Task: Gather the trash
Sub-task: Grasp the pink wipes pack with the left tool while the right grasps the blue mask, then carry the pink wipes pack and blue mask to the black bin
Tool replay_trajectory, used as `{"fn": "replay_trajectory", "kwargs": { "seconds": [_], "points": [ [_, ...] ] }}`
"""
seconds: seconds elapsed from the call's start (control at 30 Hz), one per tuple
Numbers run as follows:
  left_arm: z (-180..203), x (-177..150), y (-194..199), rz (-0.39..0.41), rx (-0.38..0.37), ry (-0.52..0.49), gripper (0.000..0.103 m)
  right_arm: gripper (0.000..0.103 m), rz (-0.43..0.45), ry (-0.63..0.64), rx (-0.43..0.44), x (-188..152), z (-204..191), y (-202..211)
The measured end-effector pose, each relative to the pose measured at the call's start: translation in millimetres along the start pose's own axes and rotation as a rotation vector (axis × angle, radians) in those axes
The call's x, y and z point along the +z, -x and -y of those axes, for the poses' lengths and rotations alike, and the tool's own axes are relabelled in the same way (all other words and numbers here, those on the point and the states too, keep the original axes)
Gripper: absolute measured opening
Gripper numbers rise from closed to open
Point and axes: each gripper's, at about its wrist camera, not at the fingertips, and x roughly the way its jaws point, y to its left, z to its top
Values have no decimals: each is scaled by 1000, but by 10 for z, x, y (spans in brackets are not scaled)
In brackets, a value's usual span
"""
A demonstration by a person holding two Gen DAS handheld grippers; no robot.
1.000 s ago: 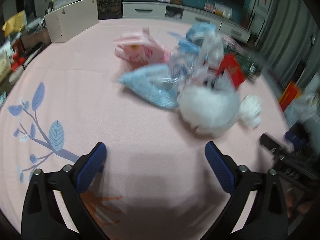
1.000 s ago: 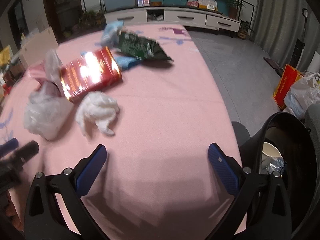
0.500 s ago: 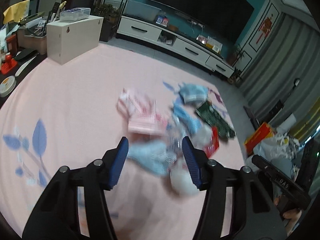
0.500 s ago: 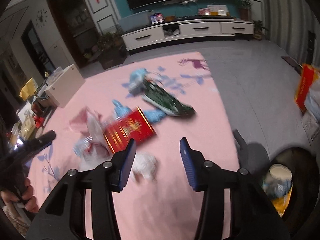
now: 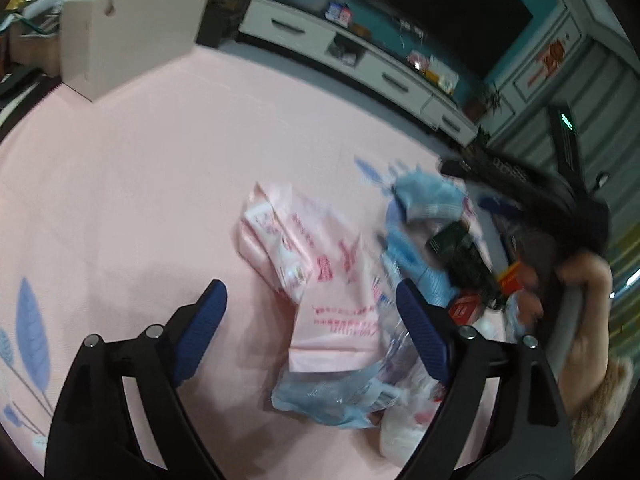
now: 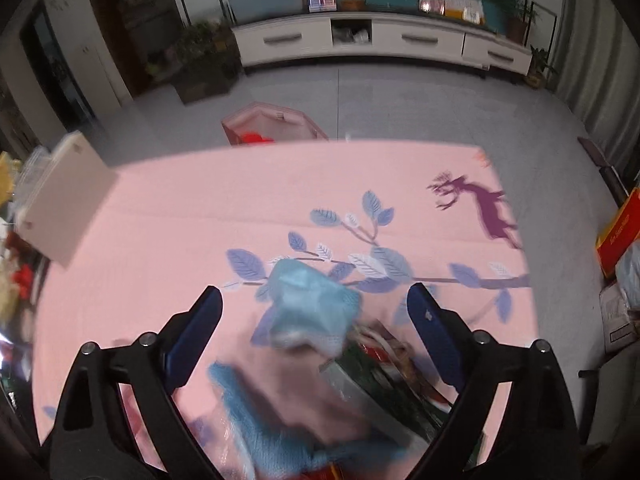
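Trash lies in a heap on a pink mat (image 5: pixel 140 168). In the left wrist view a pink printed bag (image 5: pixel 320 280), a clear blue wrapper (image 5: pixel 332 396), a crumpled blue wrapper (image 5: pixel 430 196) and a dark green packet (image 5: pixel 464 256) lie in it. My left gripper (image 5: pixel 312 328) hovers over the pink bag, its jaws opening, nothing pressed between them. The right wrist view shows the crumpled blue wrapper (image 6: pixel 312 308), a blue bag (image 6: pixel 260 420) and the green packet (image 6: pixel 384 376). My right gripper (image 6: pixel 314 328) hangs above them, jaws opening wide, holding nothing. The other gripper (image 5: pixel 520 184) and a hand (image 5: pixel 592 280) show at the right.
A white box (image 5: pixel 132 32) stands at the mat's far left corner. A white TV cabinet (image 6: pixel 380 40) runs along the back wall. A pink bin (image 6: pixel 276 124) sits on the grey floor beyond the mat's far edge. A red box (image 6: pixel 618 236) and bags lie at the right.
Both grippers narrowed half a second ago and have spread again. The left has moved forward over the pink bag. The right has swung from the mat's near side to above the blue wrapper.
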Motion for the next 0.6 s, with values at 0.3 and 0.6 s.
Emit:
{"fn": "replay_trajectory", "kwargs": {
  "seconds": [0.3,0.6],
  "points": [
    [-60,-152,-167,-42,-61,46,36,32,-72,106,-16,-225,-150,-314],
    [203,-152,455,95,-94,3,36,30,134,85,119,-500,-39,977]
  ]
}}
